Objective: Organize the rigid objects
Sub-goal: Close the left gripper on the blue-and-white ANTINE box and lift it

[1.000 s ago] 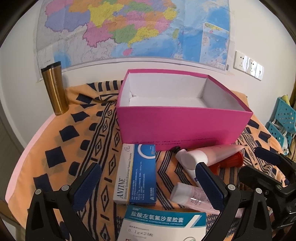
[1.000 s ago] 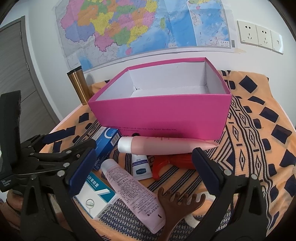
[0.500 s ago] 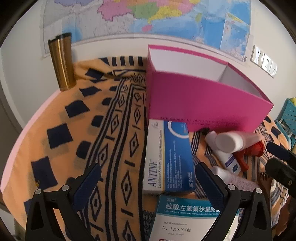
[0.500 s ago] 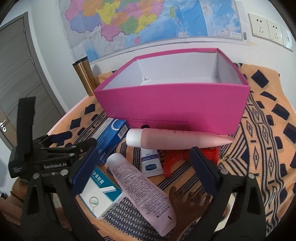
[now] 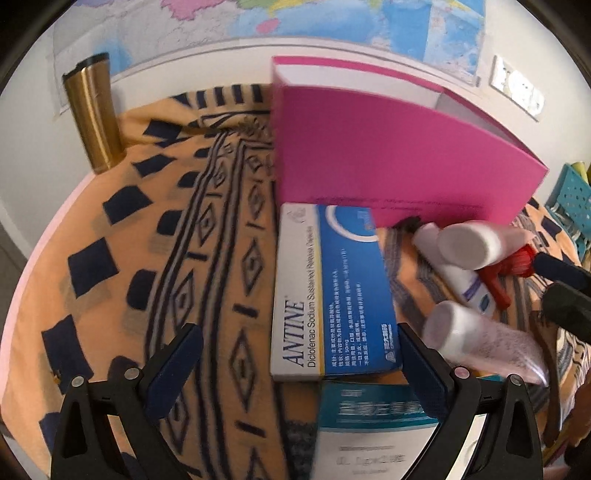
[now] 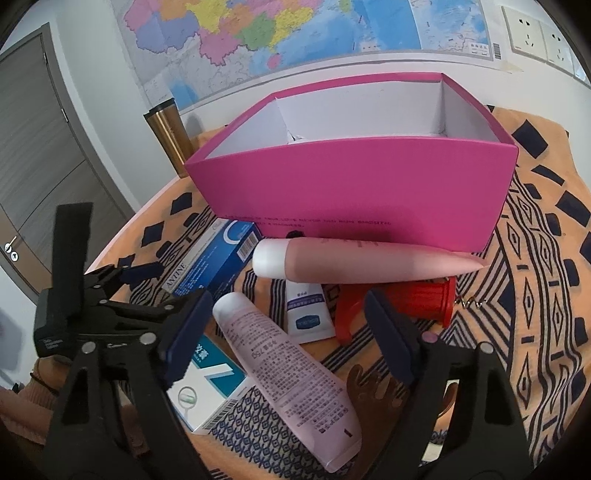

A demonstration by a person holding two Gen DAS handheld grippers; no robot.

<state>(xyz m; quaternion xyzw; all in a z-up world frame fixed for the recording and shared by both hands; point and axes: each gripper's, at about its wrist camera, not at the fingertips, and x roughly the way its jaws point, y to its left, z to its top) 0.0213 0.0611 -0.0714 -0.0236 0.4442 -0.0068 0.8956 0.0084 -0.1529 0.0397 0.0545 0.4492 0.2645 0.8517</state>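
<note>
Both views are evenly and brightly lit by soft, diffuse light; no lamp or window is seen. Motion blur is marked in the left wrist view — the pink box (image 5: 388, 155) rim and the print on the teal carton (image 5: 369, 424) are smeared, while the blue ANTINE carton (image 5: 332, 295) stays legible. The right wrist view is rendered sharply; fine print on the pale pink tube (image 6: 291, 373) can be read. A soft shadow is cast beneath the box front. Fisheye distortion is strong — the map (image 6: 280, 33) edge is bowed, and dark vignetting is seen at the corners.
</note>
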